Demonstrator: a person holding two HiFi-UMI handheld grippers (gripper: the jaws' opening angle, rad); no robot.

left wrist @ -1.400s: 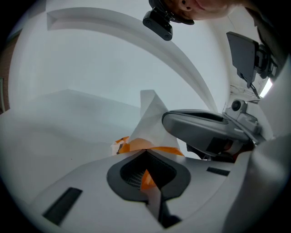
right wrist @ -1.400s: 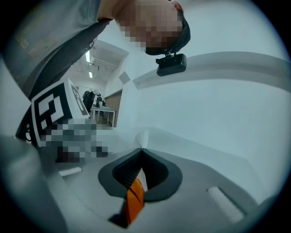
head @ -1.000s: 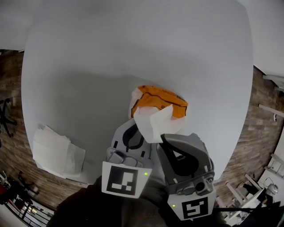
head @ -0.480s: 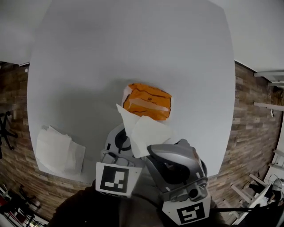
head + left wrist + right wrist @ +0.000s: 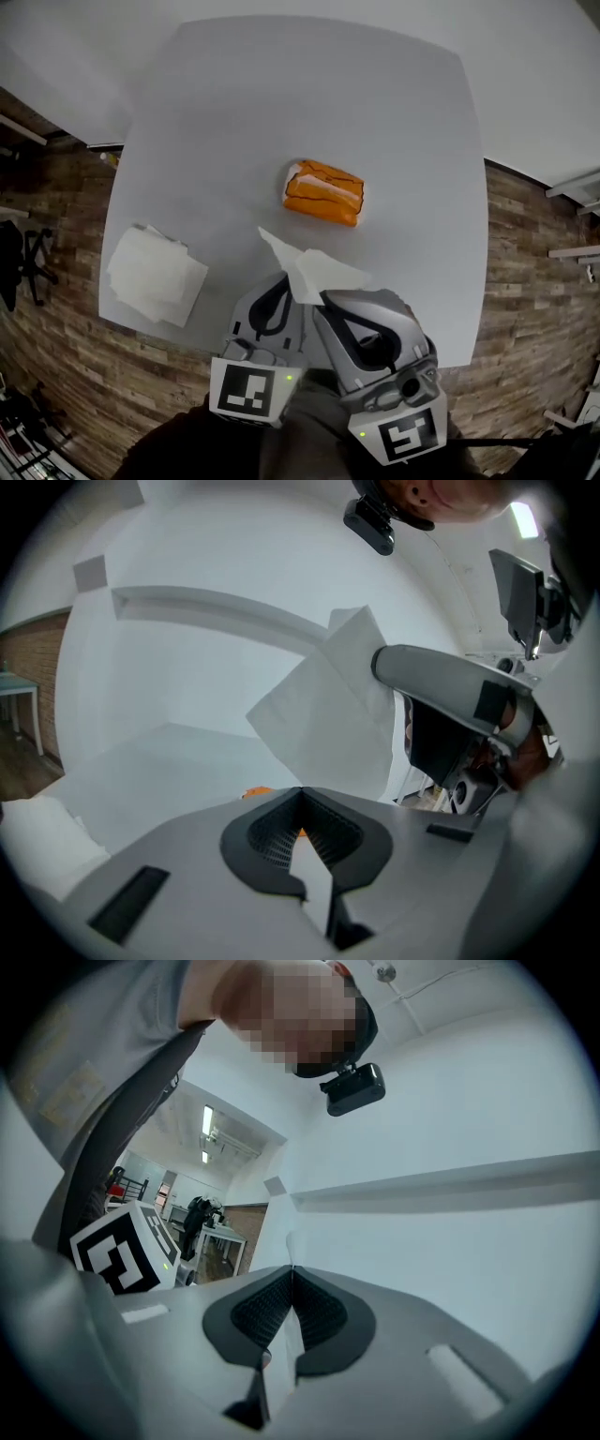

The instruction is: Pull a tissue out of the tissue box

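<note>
While the right gripper [image 5: 324,298] is clenched on the tissue [image 5: 307,265], the white sheet fans out from its tip above the counter's [image 5: 412,141] near edge. It is creased, with 1 pointed corner, and clear of the orange box [image 5: 323,192] near the counter's middle. The left gripper [image 5: 279,278], beside it, is closed on nothing.

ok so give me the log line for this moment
right gripper: shut on tissue | left gripper: shut, empty | tissue: clear of orange tissue pack
</note>
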